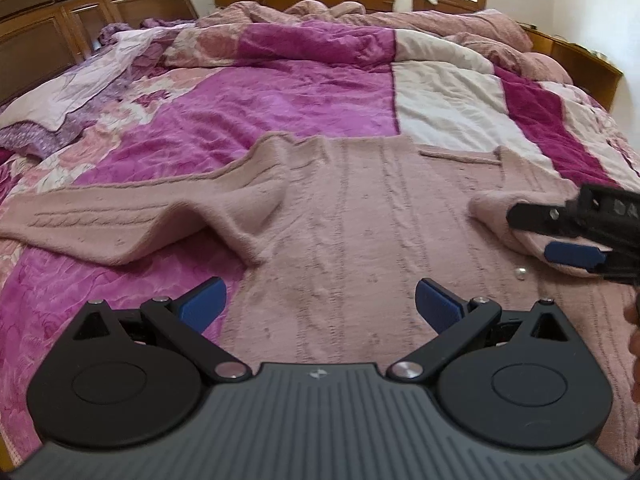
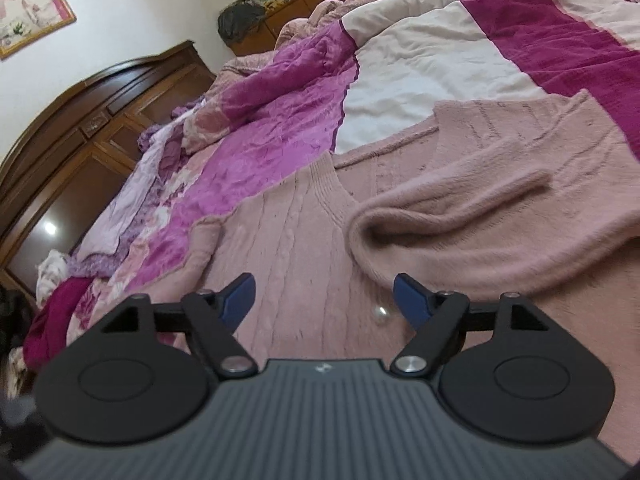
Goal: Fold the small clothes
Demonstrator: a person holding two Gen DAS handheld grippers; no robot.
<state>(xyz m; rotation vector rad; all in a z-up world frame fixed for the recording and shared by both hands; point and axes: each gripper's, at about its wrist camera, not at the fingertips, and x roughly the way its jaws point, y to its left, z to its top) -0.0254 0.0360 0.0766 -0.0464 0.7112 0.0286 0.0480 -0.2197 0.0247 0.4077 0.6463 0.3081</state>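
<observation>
sweater [image 1: 360,200] on quilt [image 1: 300,92], headboard [image 1: 52,20] behind

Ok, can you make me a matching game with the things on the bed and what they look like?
Things:
1. sweater
2. left gripper
3. headboard
4. quilt

Looks:
A. brown wood
B. pale pink knit, spread flat
C. magenta and white patches
D. blue pads wide apart, holding nothing

Pairs: 1-B, 2-D, 3-A, 4-C
</observation>
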